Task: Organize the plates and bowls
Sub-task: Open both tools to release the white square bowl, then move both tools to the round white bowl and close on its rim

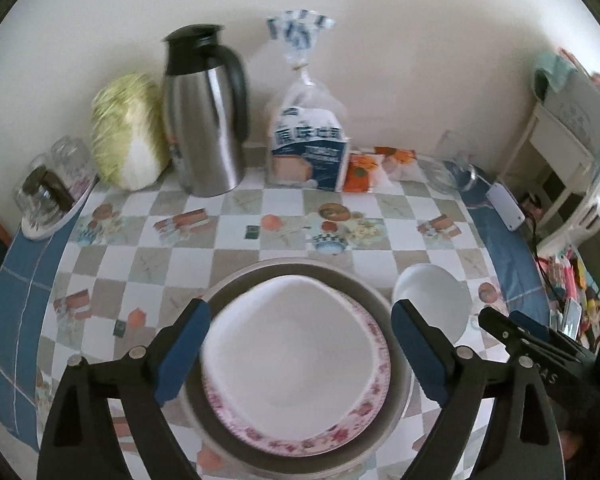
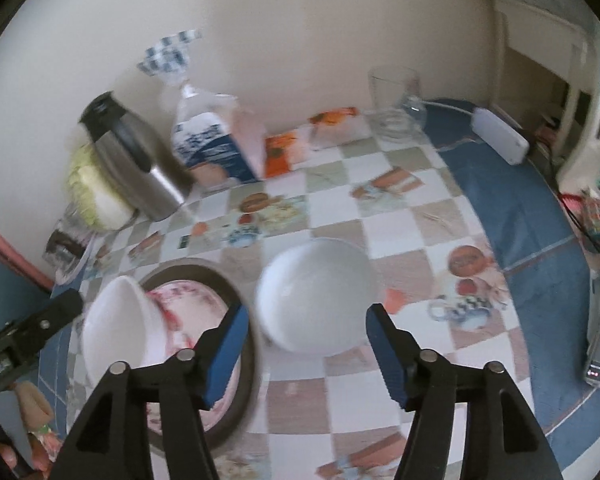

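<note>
We see bowl (image 1: 288,354) between left gripper's (image 1: 300,352) wide, empty jaws; right gripper (image 2: 306,354) tilted down, parted around 2nd bowl (image 2: 316,296), untouched.

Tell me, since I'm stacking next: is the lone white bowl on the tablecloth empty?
Empty. The white bowl stands upright and apart from the plate stack; the right wrist view shows only its plain white inside.

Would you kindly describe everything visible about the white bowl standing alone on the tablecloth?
The white bowl is plain, round and glossy, ceramic by its look, and appears empty. It stands upright on the checked tablecloth, beside the stacked dishes but apart from them. The right gripper hovers just short of it, jaws open, nothing pressing on it.
</note>
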`<action>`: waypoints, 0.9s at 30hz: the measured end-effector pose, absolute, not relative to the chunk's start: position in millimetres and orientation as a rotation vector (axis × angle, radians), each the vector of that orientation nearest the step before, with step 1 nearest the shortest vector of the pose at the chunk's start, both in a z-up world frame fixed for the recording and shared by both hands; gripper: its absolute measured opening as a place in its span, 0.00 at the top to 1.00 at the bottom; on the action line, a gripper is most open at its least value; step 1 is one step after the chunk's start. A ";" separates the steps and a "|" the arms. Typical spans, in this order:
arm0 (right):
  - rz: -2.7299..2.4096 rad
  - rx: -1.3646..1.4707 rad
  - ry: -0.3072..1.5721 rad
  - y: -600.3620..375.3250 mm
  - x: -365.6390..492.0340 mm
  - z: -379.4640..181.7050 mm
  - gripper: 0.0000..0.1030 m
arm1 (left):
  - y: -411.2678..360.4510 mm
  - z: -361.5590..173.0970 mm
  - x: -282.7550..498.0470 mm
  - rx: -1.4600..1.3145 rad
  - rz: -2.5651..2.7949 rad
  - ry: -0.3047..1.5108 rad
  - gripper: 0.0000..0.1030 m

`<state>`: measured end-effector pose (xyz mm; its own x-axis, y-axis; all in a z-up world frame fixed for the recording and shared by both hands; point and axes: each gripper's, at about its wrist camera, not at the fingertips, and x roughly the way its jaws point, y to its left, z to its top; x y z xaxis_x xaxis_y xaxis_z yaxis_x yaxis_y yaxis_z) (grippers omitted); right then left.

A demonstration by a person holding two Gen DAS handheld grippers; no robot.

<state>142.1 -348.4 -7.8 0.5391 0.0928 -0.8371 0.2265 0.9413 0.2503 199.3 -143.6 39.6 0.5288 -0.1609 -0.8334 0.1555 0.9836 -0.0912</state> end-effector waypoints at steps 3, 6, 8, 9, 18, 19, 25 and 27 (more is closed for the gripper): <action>-0.116 0.386 1.016 -366.6 141.1 -19.0 0.33 | -165.9 38.0 211.1 0.010 -0.239 1.039 0.10; -0.131 0.417 1.028 -376.4 143.1 -30.9 0.33 | -191.0 40.4 225.2 0.050 -0.276 1.072 0.10; -0.128 0.435 1.040 -378.9 146.2 -39.8 0.33 | -204.8 43.4 233.8 0.073 -0.291 1.081 0.10; -0.126 0.447 1.046 -380.2 147.6 -44.4 0.33 | -214.4 45.4 241.6 0.096 -0.289 1.085 0.10; -0.127 0.511 1.079 -389.7 158.0 -74.1 0.34 | -254.8 28.1 283.9 0.206 -0.253 1.139 0.10; -0.127 0.513 1.082 -390.8 158.5 -76.4 0.35 | -256.3 17.8 286.6 0.206 -0.252 1.167 0.10; -0.124 0.537 1.114 -394.3 163.3 -93.6 0.51 | -268.6 -32.3 291.9 0.249 -0.237 1.273 0.34; -0.116 0.543 1.119 -393.8 164.7 -98.3 0.58 | -273.2 -45.2 292.9 0.265 -0.239 1.303 0.39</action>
